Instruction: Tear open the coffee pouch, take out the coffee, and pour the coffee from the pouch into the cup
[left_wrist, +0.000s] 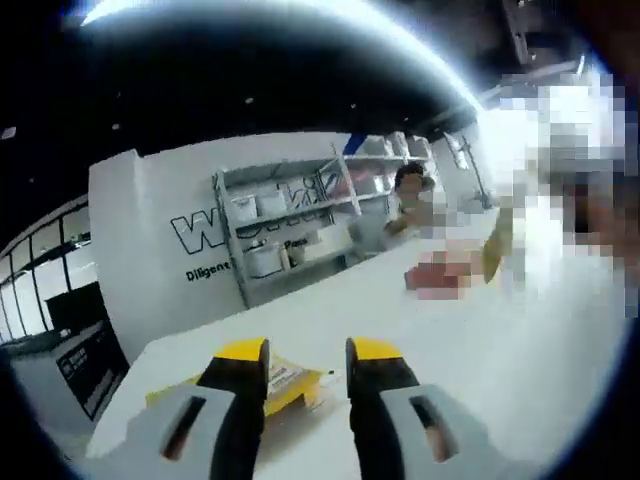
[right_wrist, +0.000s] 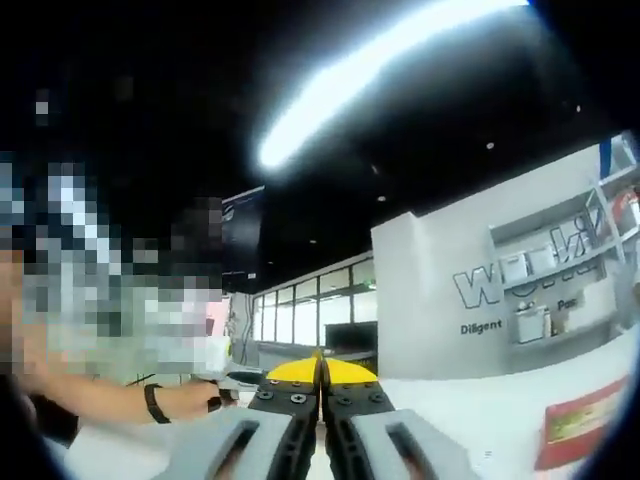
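A yellow coffee pouch (left_wrist: 288, 383) with a white label lies flat on the white table (left_wrist: 400, 340), just beyond my left gripper (left_wrist: 308, 352) and partly hidden by its left jaw. The left jaws stand open with a clear gap and nothing between them. In the right gripper view my right gripper (right_wrist: 322, 372) points out over the table (right_wrist: 470, 410) with its yellow-tipped jaws pressed together; I see nothing held in them. A red pouch (right_wrist: 582, 423) with a pale label lies on the table at the lower right of that view.
A grey wall with black lettering (left_wrist: 200, 235) and metal shelves (left_wrist: 300, 220) holding white containers stand behind the table. A person sits at the far side of the table (left_wrist: 412, 190). A person's forearm with a black wristband (right_wrist: 152, 402) reaches in from the left.
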